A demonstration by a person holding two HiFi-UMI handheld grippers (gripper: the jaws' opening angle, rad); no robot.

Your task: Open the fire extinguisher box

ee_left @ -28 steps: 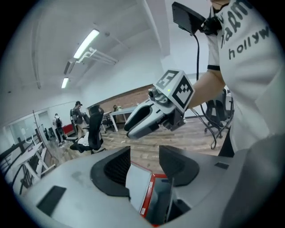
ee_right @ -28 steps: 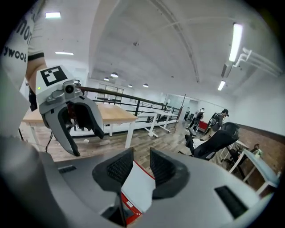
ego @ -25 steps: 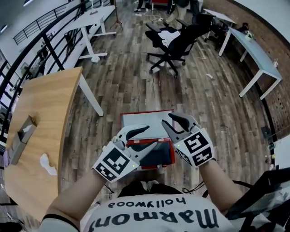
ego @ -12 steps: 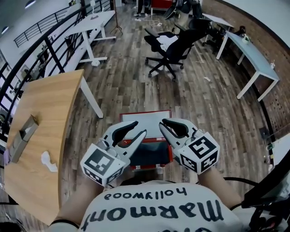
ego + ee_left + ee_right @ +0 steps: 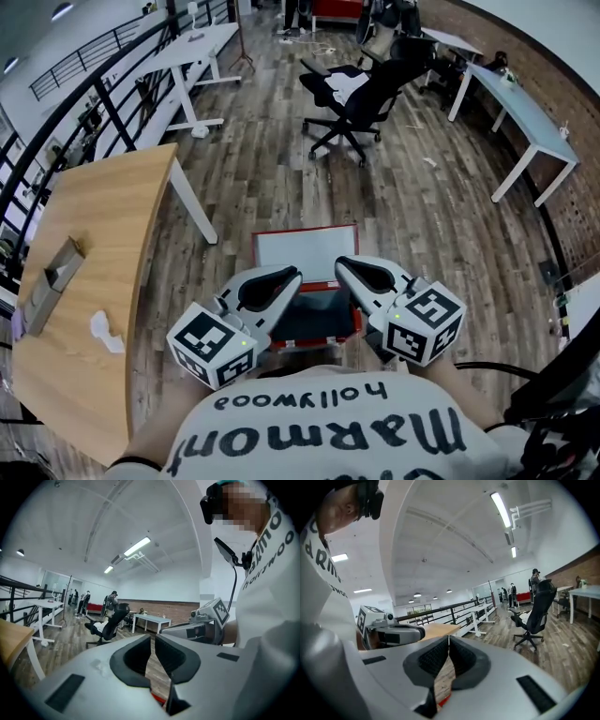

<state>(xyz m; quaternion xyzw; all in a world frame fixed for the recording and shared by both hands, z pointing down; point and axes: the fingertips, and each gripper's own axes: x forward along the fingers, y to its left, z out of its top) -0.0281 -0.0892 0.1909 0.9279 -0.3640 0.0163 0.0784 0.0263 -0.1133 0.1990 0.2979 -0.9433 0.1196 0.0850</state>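
The fire extinguisher box [image 5: 306,255] lies on the wooden plank floor [image 5: 272,159] right in front of the person, between and partly under the two grippers. It has a red frame; its far part shows a pale panel and its near part looks dark.

A light wooden table [image 5: 103,234] fills the left side of the head view, with a black railing [image 5: 108,98] behind it. White desks stand farther off, one at the upper left [image 5: 192,42] and one at the right [image 5: 525,108], and a black office chair [image 5: 361,89] sits between them, well apart from the box.

The left gripper [image 5: 294,276] hangs over the box's left side. Its jaws are closing, the tips almost together, with nothing between them. The right gripper [image 5: 340,263] hangs over the box's right side with its jaws clenched, tips meeting, and nothing in them either. Both point away from the person, side by side but apart.

On the table lie a grey oblong object [image 5: 52,281] and, near it, a small crumpled white scrap [image 5: 103,333].
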